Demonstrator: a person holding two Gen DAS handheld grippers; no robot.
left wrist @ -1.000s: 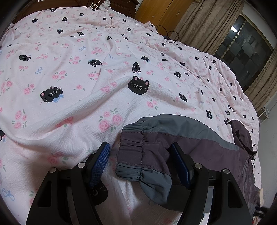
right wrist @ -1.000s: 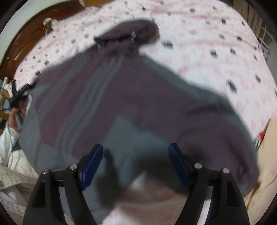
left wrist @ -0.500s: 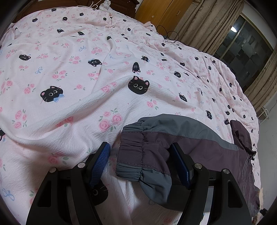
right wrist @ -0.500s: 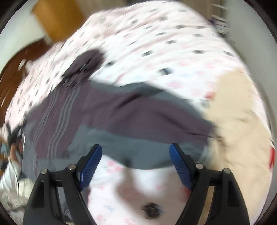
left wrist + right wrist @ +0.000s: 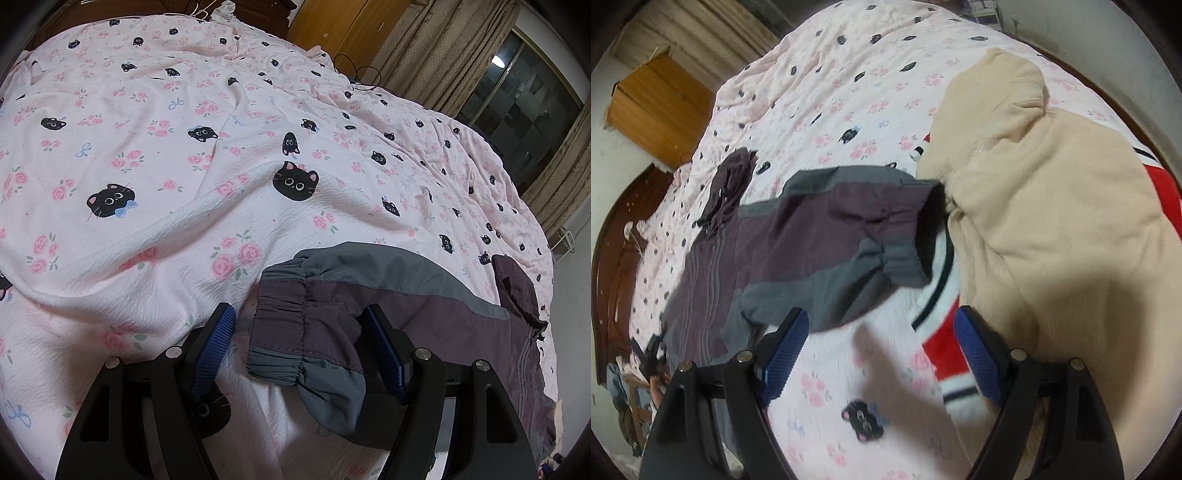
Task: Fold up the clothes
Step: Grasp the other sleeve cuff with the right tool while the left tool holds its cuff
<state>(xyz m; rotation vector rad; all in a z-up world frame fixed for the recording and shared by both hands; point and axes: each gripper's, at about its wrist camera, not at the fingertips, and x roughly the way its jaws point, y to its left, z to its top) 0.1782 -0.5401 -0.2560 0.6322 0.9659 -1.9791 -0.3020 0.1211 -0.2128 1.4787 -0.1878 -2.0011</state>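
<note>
Jacket [image 5: 406, 295] cuff, gathered elastic ribbing

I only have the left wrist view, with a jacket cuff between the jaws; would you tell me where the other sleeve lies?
Observer: The other sleeve lies stretched out flat, its cuff beside a cream sweater.
Operator: Is the right gripper holding it?
Observer: No. The right gripper has its jaws open over bare sheet, with nothing between them.
Operator: Is anything else lying there?
Observer: A red and white garment shows from under the sweater's edge.
</note>
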